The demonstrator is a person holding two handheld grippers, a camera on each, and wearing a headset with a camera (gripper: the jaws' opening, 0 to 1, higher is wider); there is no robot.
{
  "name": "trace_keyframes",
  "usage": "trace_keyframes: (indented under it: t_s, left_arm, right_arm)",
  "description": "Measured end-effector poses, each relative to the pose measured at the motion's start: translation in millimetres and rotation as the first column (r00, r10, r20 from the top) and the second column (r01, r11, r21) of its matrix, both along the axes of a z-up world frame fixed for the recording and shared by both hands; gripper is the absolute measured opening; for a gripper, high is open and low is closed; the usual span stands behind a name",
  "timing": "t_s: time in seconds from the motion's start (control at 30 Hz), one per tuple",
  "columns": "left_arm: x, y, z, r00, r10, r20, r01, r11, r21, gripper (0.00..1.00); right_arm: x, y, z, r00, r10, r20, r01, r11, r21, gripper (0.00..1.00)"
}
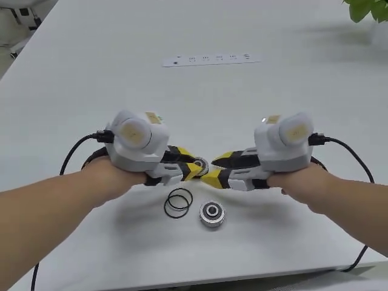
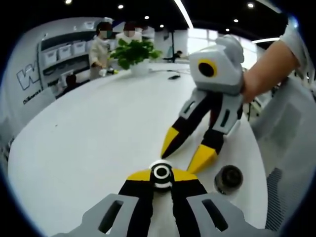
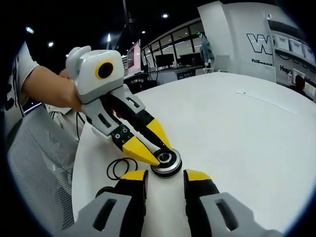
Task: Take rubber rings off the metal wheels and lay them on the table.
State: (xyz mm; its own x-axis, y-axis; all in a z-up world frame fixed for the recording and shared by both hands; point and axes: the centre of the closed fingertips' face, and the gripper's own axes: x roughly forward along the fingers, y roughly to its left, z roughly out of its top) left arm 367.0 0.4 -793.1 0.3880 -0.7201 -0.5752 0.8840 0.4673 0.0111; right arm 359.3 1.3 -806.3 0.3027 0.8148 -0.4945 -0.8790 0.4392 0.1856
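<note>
My left gripper (image 1: 195, 168) is shut on a small metal wheel (image 1: 199, 164) and holds it just above the white table. In the left gripper view the wheel (image 2: 161, 173) sits between the yellow tips. In the right gripper view that wheel (image 3: 167, 162) has a dark band round its rim. My right gripper (image 1: 210, 170) stands open, its tips right in front of the wheel and apart from it. Two black rubber rings (image 1: 178, 203) lie overlapping on the table below the grippers. Beside them stands a second metal wheel (image 1: 212, 213).
A white socket strip (image 1: 211, 59) lies flat further back on the table (image 1: 273, 79). Black cables (image 1: 357, 163) trail from both grippers. The table's near edge runs just below the loose wheel. A potted plant (image 2: 134, 52) and people stand far off.
</note>
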Motion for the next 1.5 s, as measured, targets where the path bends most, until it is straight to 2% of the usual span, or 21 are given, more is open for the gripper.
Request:
trace_keyframes:
  t_s: [0.27, 0.5, 0.97, 1.03, 1.5]
  left_arm:
    - [0.8, 1.0, 0.1, 1.0, 0.007, -0.001, -0.007, 1.0, 0.016, 0.13]
    - [2.0, 1.3, -1.4, 1.0, 0.019, -0.001, -0.019, 1.0, 0.019, 0.13]
    - [3.5, 1.7, -2.4, 1.0, 0.026, -0.006, -0.026, 0.999, 0.02, 0.13]
    - [4.4, 2.1, -2.9, 1.0, 0.027, -0.007, -0.027, 0.999, 0.019, 0.13]
    - [7.6, 3.0, -5.8, 0.999, 0.036, -0.007, -0.036, 0.999, 0.015, 0.12]
  right_arm:
    - [7.6, 8.0, 0.3, 0.999, 0.001, 0.041, -0.001, 1.0, -0.011, 0.27]
    - [9.7, 11.2, -6.0, 0.998, 0.005, 0.061, -0.002, 0.999, -0.047, 0.26]
    - [10.5, 10.7, -5.3, 0.997, 0.011, 0.072, -0.007, 0.998, -0.057, 0.24]
    - [9.6, 8.2, -6.2, 0.997, 0.023, 0.08, -0.017, 0.997, -0.072, 0.23]
    - [6.2, 2.0, -5.0, 0.997, 0.027, 0.069, -0.022, 0.998, -0.066, 0.18]
